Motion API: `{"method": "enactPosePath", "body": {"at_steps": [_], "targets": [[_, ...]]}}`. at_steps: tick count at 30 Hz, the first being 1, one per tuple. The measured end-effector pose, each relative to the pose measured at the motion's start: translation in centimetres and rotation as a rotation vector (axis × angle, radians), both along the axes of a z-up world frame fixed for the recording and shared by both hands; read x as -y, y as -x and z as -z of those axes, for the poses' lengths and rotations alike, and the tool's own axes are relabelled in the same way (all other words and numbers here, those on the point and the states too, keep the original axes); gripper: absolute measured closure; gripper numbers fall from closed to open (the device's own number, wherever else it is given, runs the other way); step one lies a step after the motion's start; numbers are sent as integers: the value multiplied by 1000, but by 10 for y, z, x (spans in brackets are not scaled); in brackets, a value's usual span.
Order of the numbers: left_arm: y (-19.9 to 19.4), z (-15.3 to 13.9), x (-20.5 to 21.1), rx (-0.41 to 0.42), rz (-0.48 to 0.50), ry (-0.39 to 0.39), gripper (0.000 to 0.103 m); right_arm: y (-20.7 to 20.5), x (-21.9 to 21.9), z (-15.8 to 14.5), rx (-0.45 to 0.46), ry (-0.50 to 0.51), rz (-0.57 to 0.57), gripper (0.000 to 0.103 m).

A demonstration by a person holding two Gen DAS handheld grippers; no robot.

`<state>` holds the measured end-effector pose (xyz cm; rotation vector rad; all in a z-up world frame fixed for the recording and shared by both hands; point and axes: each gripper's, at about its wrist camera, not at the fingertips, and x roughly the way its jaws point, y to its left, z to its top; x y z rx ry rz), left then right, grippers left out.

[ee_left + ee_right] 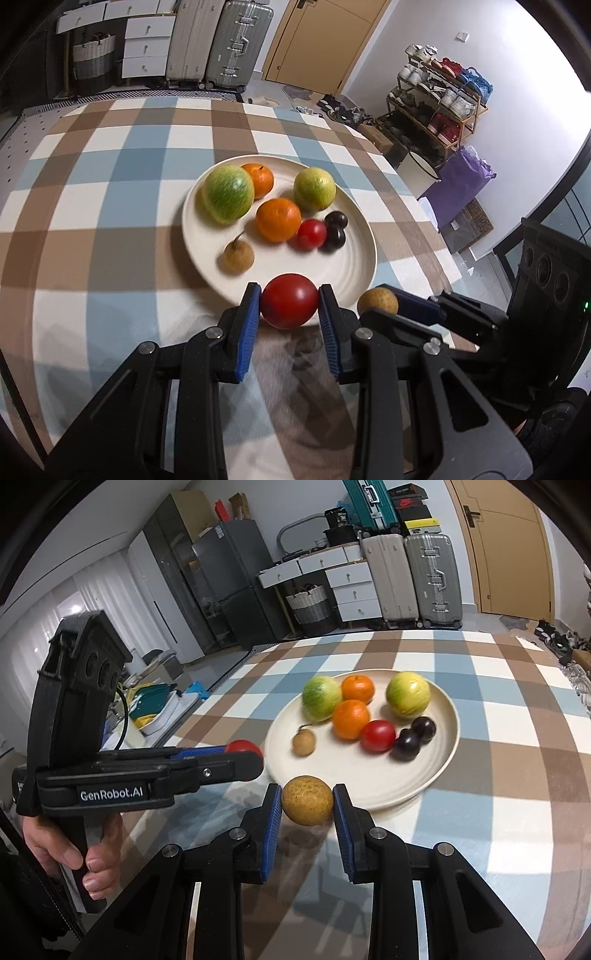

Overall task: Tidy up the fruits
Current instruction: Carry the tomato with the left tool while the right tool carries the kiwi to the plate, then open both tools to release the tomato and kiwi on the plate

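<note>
Left wrist view: my left claw (290,306) clamps a red tomato (289,301) at the near rim of the white plate (354,266) on the checked desk (110,192). Right wrist view: my right claw (307,800) squeezes a brown round fruit (307,799) at that plate's near edge, oranges (351,719) and green fruits (408,694) piled behind.

Glossy fruit, matt plate, woven cloth

The red tomato (289,305) shines smooth; the longan (307,799) looks rough and dull; the ridged cream plate (343,266) sits on checked cloth (110,177).
</note>
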<state>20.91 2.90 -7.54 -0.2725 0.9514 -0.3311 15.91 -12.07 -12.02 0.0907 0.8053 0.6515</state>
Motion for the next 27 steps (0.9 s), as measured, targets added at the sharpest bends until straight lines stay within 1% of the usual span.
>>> {"method": "enactPosePath", "body": {"at_steps": [9,15,16,17,18,19,20,24,27], "targets": [[-40,14,15,-29,18,4,74,-30,2,9,-12,18,21,75],[-55,23,19,-45,16,13,74,-42,2,16,-13,25,36,74],[-55,24,19,-46,13,14,74,-42,3,16,-10,26,39,73],[-56,24,19,-48,10,12,74,-43,4,17,-6,27,47,66],[-57,25,19,-44,11,4,73,-43,5,17,-2,22,50,62],[-56,25,20,-38,12,-15,72,-42,7,16,4,9,50,55],[-55,24,20,-30,8,-32,71,-41,9,14,11,2,54,52],[-45,17,15,-8,-10,-24,70,-34,18,8,30,-20,77,50],[-33,9,13,16,-21,-36,66,-29,26,2,42,-48,104,43]]}}
